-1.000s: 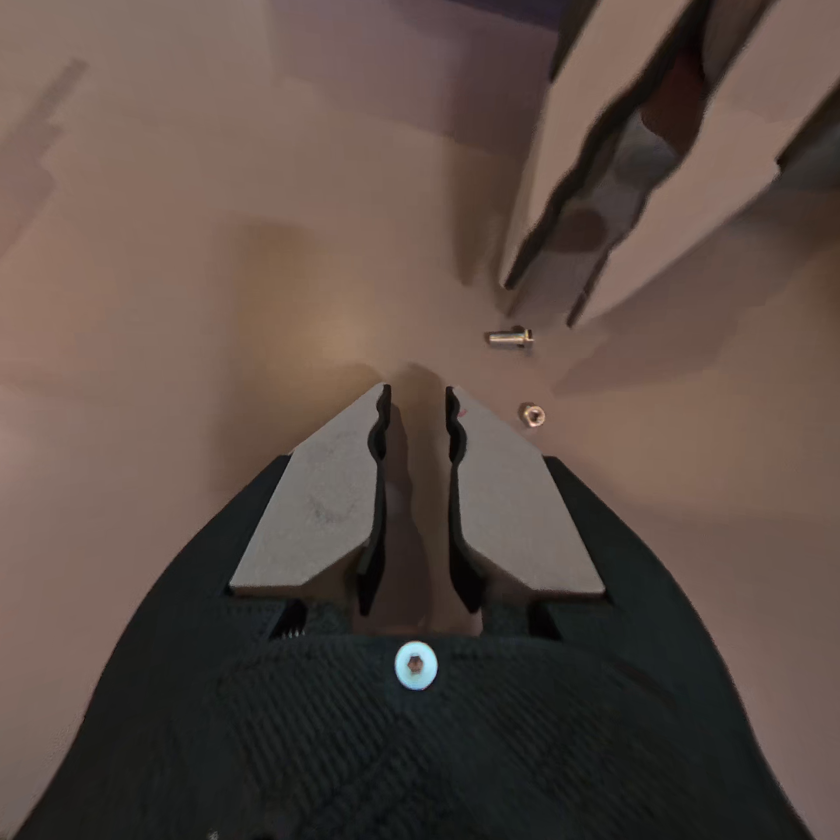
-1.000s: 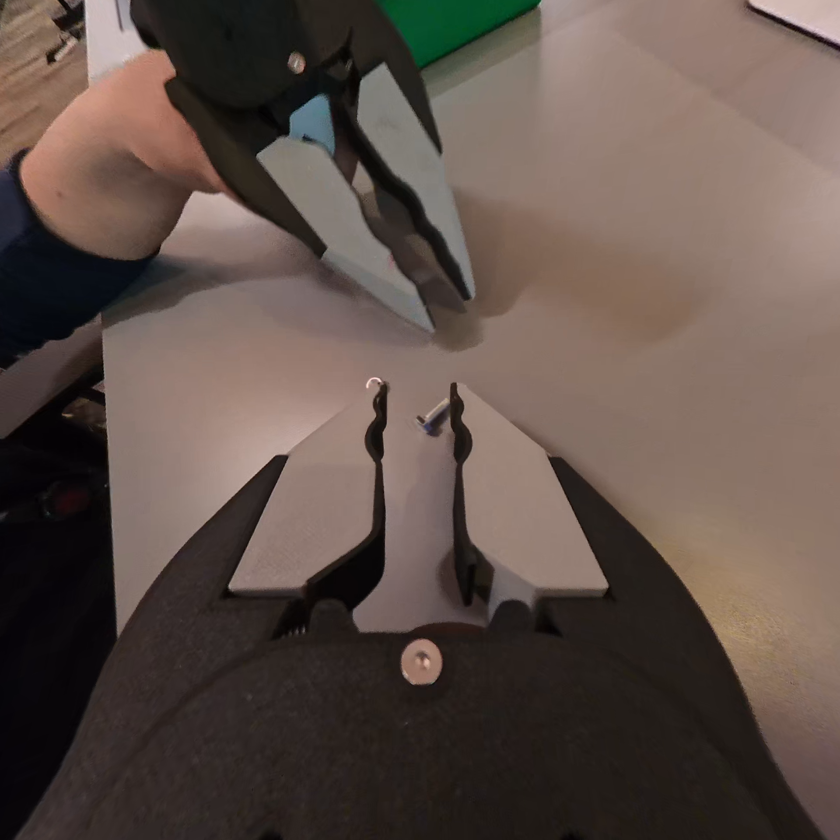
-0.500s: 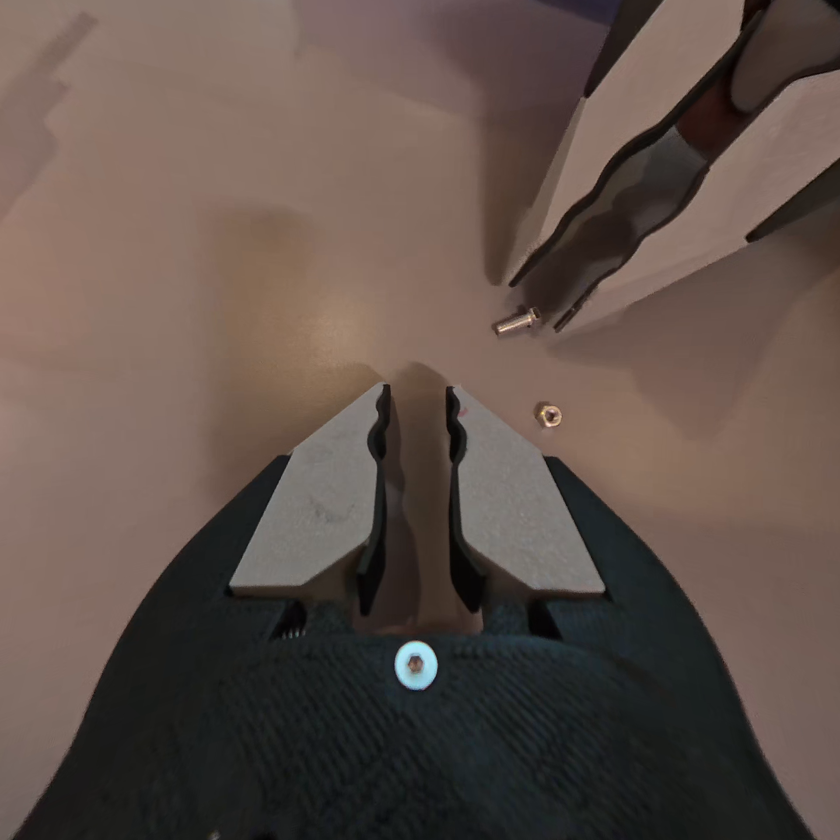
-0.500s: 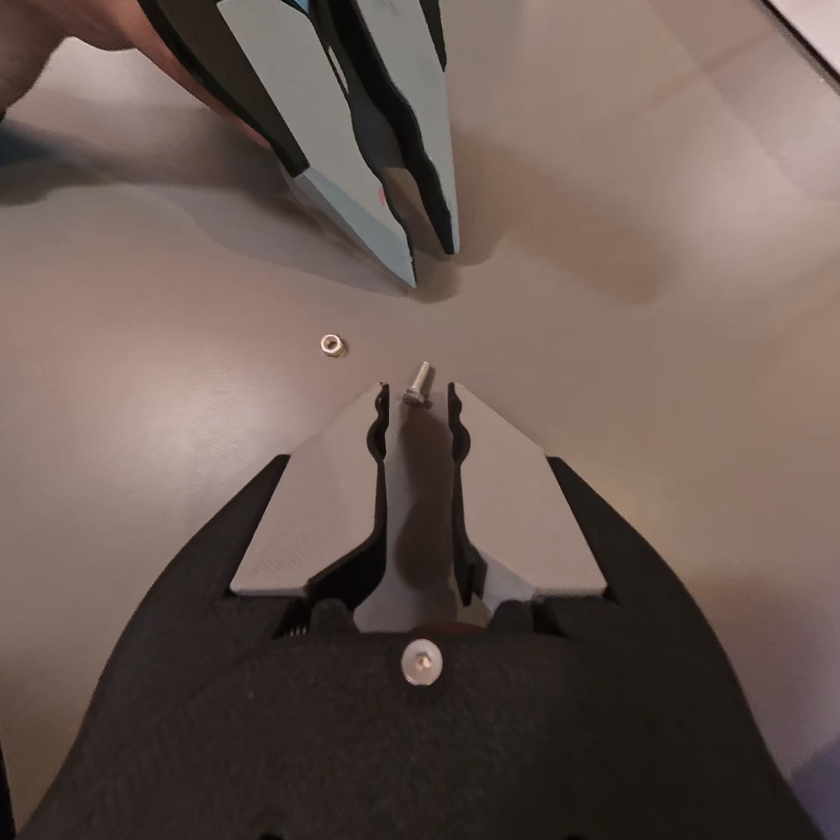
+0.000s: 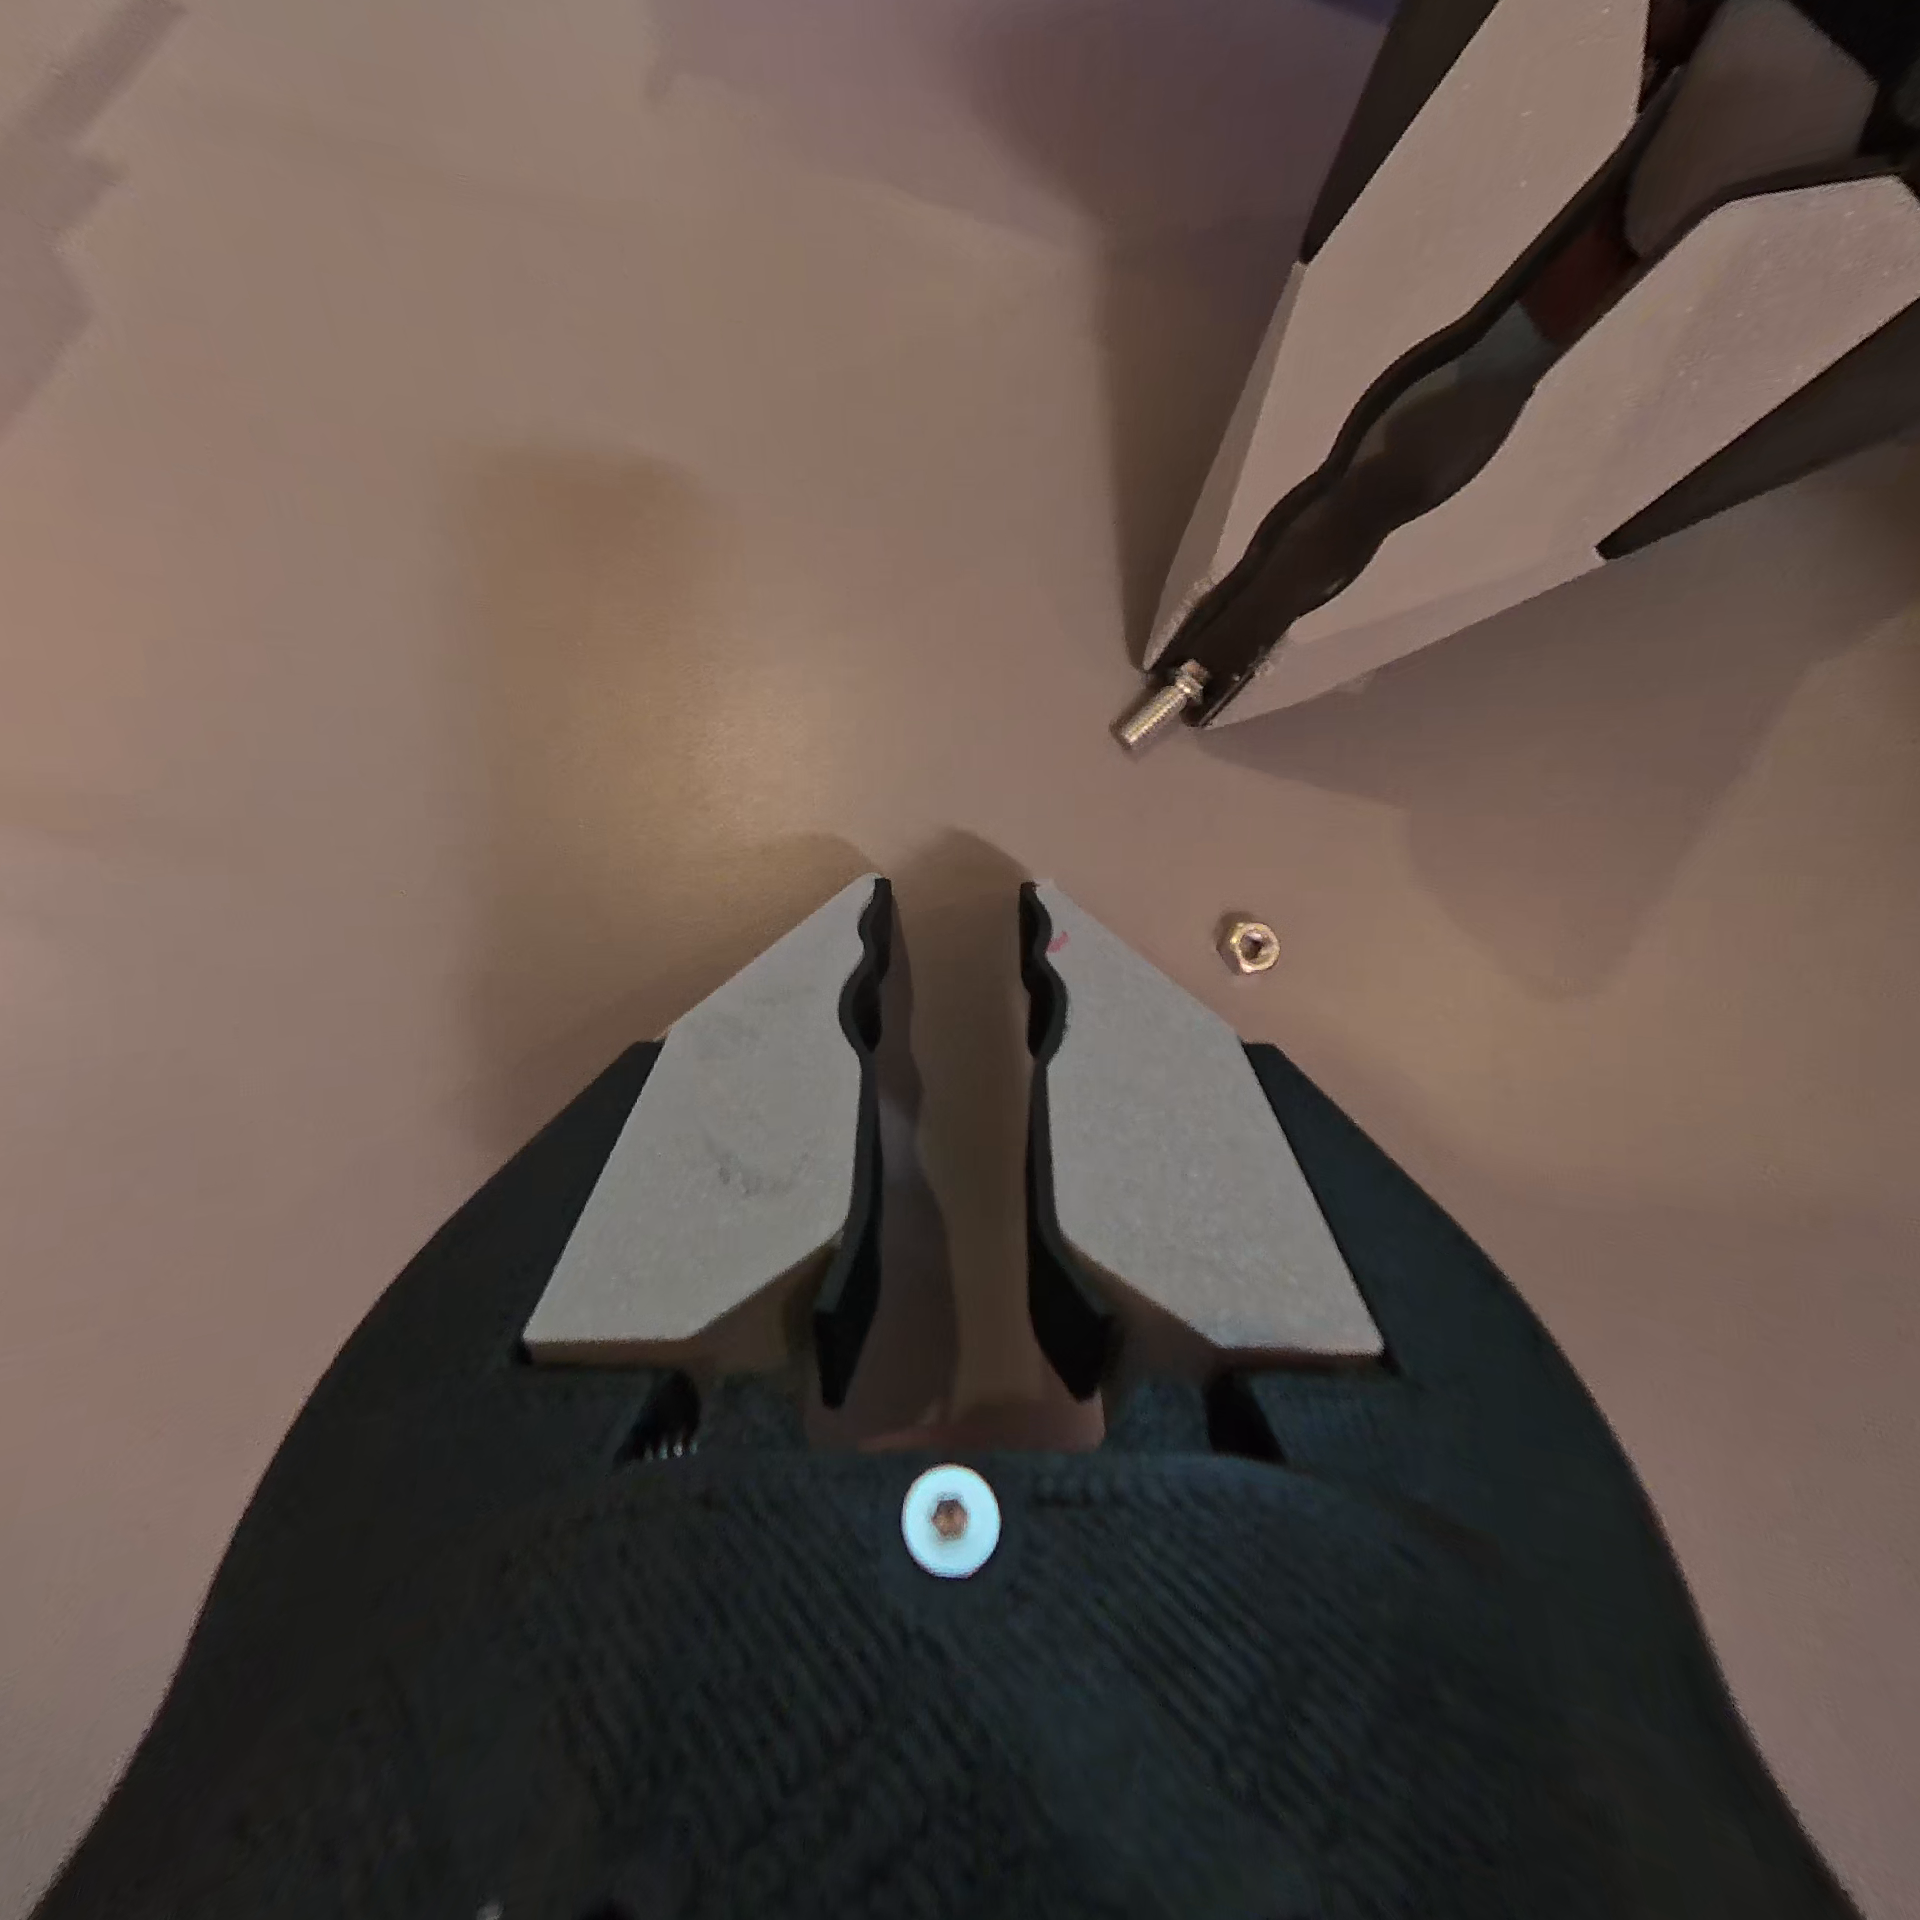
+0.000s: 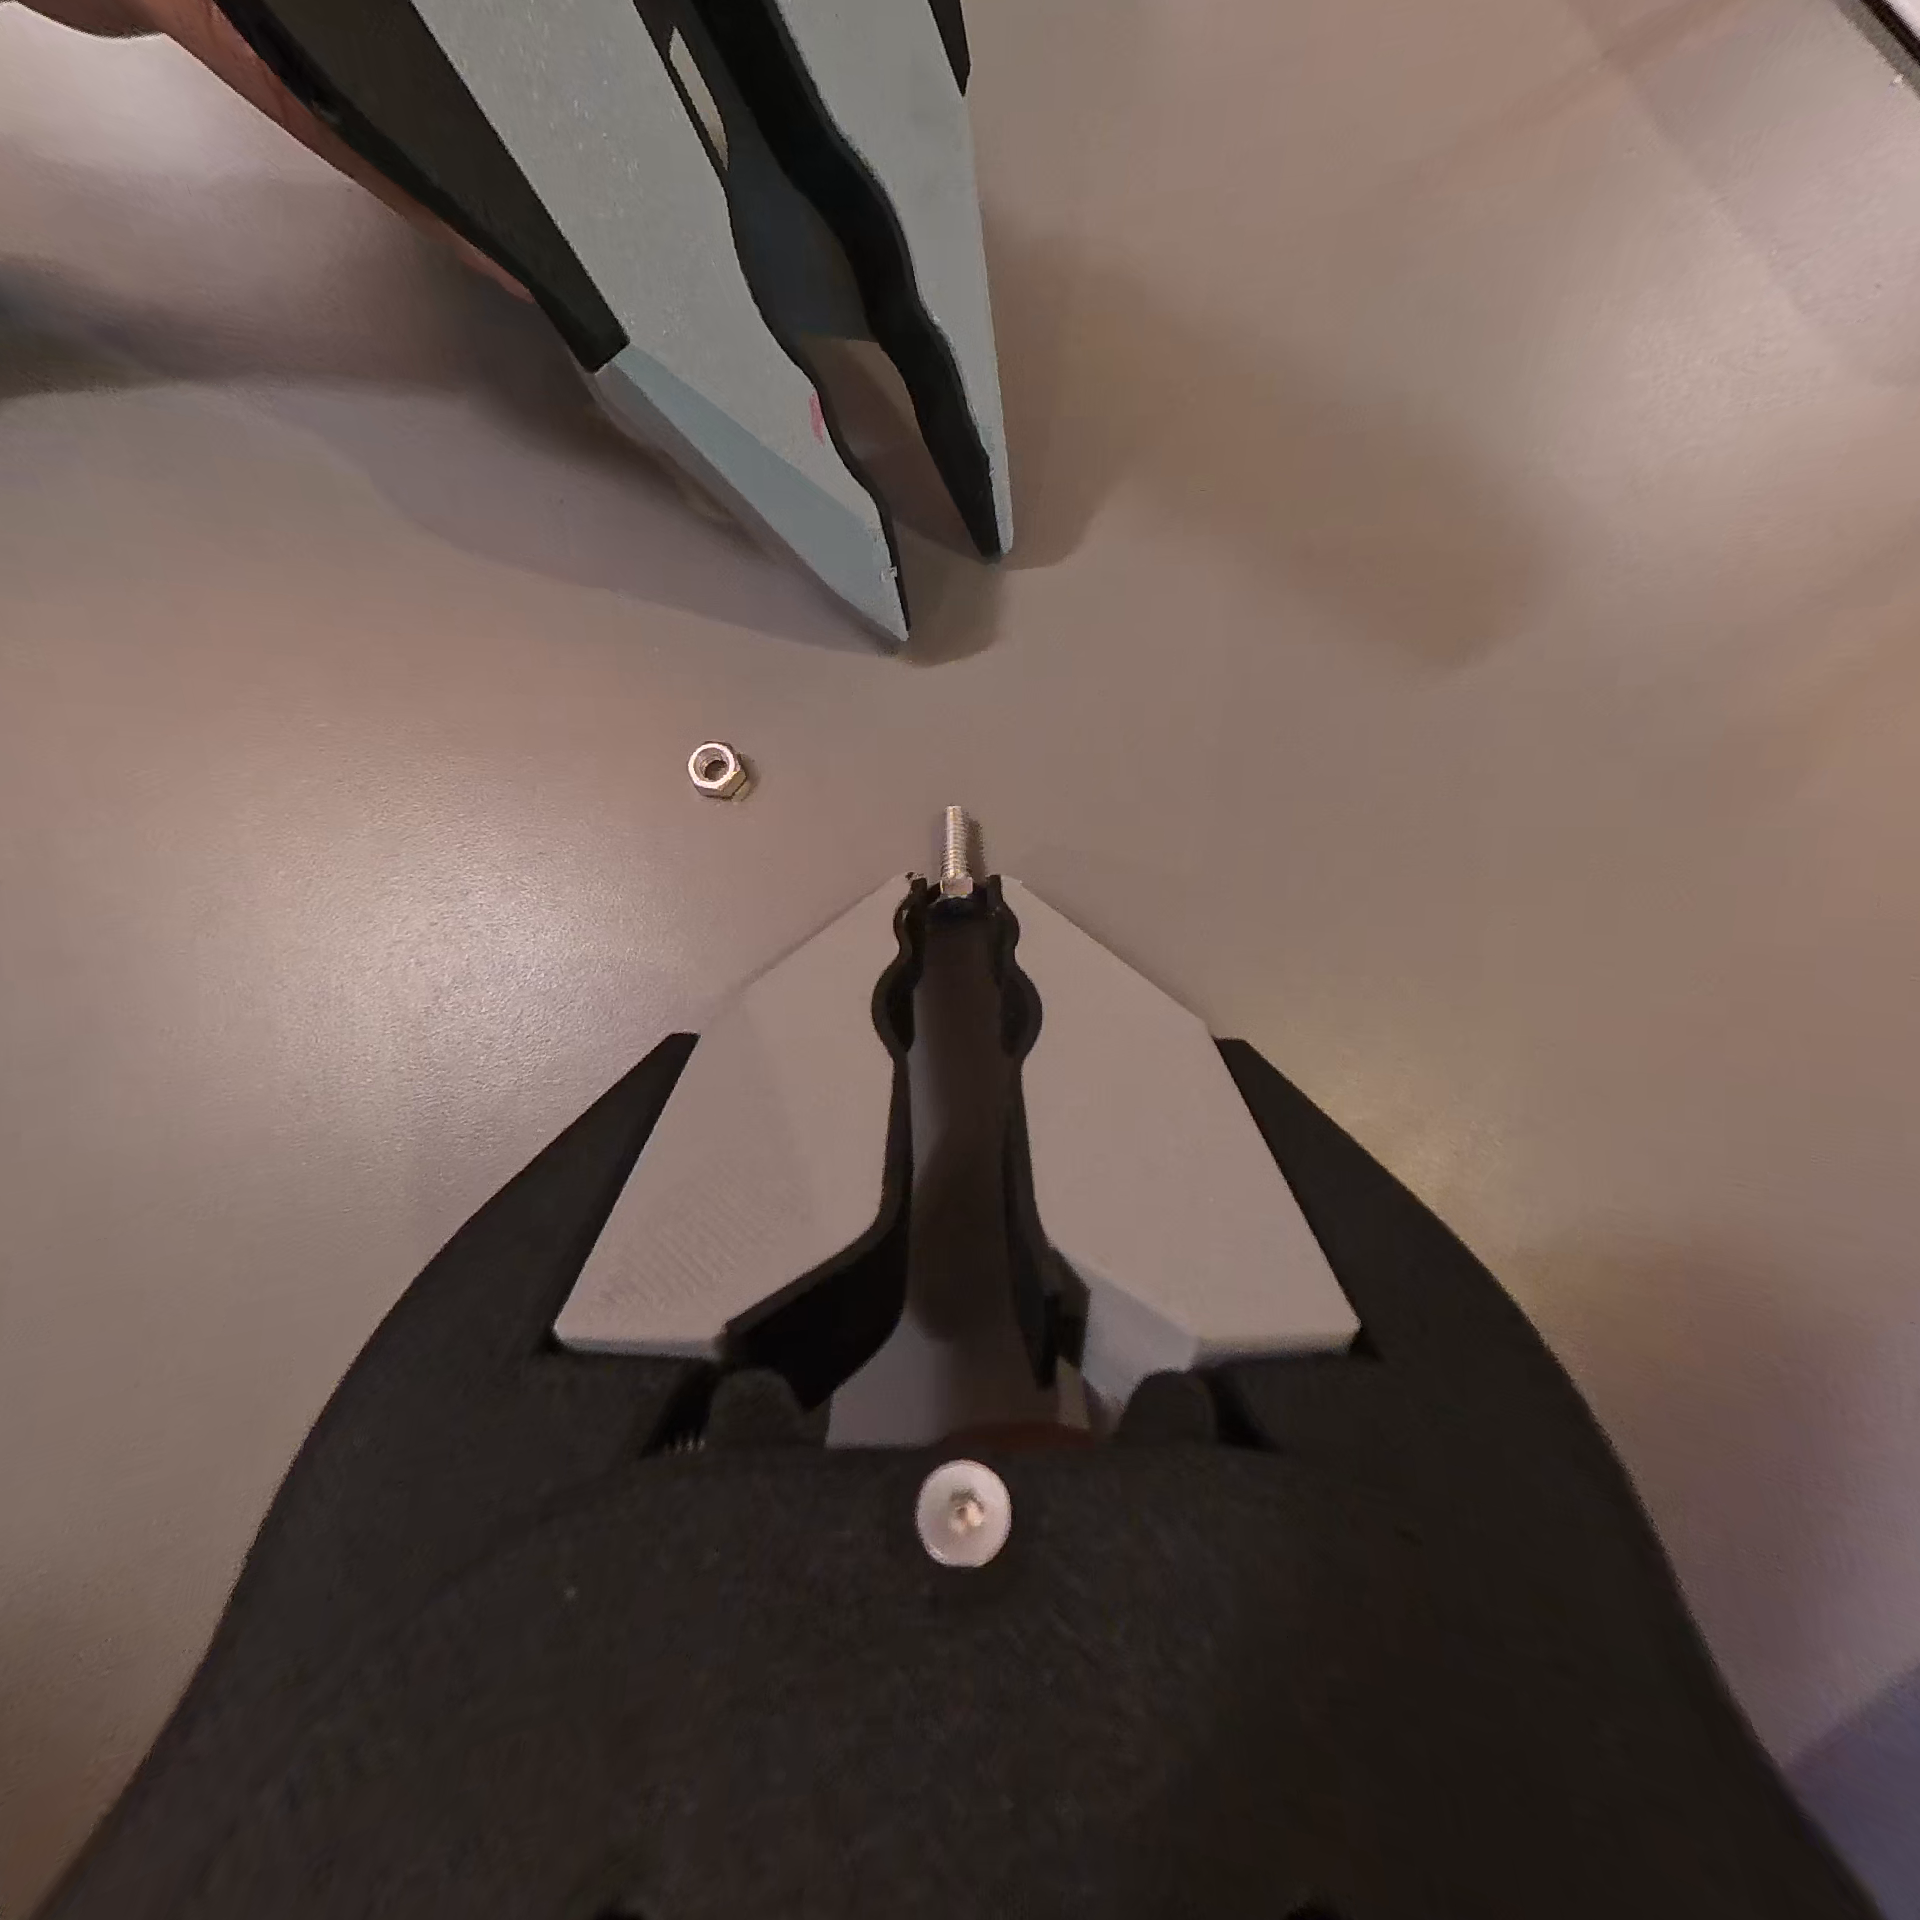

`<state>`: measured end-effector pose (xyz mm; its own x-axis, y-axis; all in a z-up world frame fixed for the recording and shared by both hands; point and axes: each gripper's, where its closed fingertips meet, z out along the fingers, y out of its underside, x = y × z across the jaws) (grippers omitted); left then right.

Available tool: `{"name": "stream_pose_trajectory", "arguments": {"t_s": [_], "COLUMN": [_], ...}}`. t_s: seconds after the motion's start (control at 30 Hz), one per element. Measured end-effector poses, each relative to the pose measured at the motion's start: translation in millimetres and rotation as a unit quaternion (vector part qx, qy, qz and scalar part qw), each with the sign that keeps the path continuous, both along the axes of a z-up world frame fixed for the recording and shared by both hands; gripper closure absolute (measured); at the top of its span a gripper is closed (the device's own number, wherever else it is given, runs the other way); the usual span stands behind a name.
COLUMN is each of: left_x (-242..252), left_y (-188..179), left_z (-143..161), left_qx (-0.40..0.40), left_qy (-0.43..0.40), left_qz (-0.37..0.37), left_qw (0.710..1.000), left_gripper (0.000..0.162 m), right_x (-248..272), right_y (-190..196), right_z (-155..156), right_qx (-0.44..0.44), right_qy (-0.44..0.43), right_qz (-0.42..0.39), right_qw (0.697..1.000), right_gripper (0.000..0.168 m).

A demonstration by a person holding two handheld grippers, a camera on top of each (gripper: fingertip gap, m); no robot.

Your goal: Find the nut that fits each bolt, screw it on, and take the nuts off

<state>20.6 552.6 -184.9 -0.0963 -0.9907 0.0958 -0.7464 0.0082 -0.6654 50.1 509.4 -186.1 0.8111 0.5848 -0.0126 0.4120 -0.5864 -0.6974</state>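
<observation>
A small silver bolt (image 6: 954, 844) is pinched by its head between the tips of my right gripper (image 6: 956, 889), its threaded shaft pointing forward just above the table. In the left wrist view the same bolt (image 5: 1155, 709) sticks out of the right gripper (image 5: 1195, 694) at the upper right. A small hex nut (image 6: 719, 771) lies flat on the table left of the bolt; it shows in the left wrist view (image 5: 1247, 943) just right of my left gripper (image 5: 951, 894), which is open and empty. The left gripper (image 6: 948, 587) hangs above the table opposite the right one.
The grey tabletop (image 6: 1455, 727) stretches around both grippers. A person's hand (image 6: 416, 197) holds the left gripper at the upper left of the right wrist view. A table edge (image 6: 1886, 31) shows at the top right corner. Tip to tip, the grippers are about 6 cm apart. The small hex nut (image 6: 719, 771) is about equally far from each gripper, around 5 cm. It turns up in the left wrist view (image 5: 1250, 941) as well.
My right gripper moved onto the bolt and shut on its head. The left gripper stayed open and drew slightly closer to the right one. The nut has not moved.
</observation>
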Motion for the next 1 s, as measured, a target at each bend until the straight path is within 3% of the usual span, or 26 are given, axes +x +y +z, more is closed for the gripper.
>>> {"name": "stream_pose_trajectory", "arguments": {"t_s": [0.27, 0.53, 1.0], "left_x": [6.3, 18.9, 20.7], "left_y": [-8.5, -32.4, -40.8], "left_z": [17.7, 71.1, 103.6], "left_qx": [-0.044, -0.118, -0.218], "left_qy": [-0.051, -0.194, -0.280], "left_qz": [-0.013, -0.057, -0.069], "left_qw": [0.998, 0.972, 0.932], "left_gripper": [0.139, 0.140, 0.139], "right_x": [1.1, 0.8, 1.0], "right_y": [7.8, 9.4, 8.8], "right_z": [29.1, 88.6, 100.9], "right_qx": [0.051, 0.164, 0.198], "right_qy": [0.065, 0.162, 0.163], "right_qz": [-0.014, -0.013, -0.012], "right_qw": [0.996, 0.973, 0.966], "right_gripper": [0.160, 0.160, 0.160]}}
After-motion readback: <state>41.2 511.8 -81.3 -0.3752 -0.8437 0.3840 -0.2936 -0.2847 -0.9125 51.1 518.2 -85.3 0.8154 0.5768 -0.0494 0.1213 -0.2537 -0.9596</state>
